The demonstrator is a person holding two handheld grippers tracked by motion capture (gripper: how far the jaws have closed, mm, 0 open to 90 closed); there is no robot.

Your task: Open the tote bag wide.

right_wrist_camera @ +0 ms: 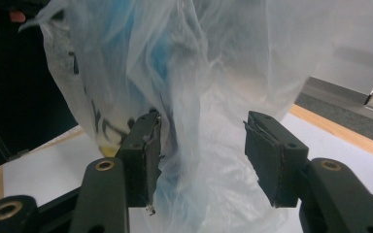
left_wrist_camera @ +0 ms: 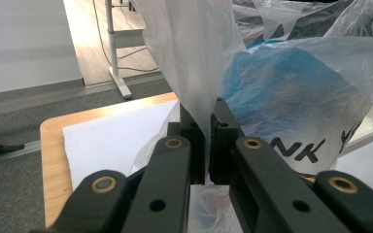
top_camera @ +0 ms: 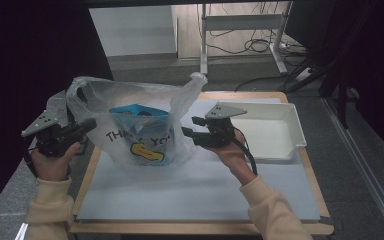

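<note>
A thin, see-through plastic bag (top_camera: 140,125) stands upright on the table's left half — black "THANK YOU" lettering and a yellow smiley on its front. Its two handles stick up — one left, one right. Inside sits a blue packet (top_camera: 139,117).

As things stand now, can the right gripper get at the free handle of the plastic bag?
Probably yes. The right gripper has its jaws open beside the plastic bag, and the free handle stands up just above it, with nothing between them. The left gripper holds the other side.
</note>
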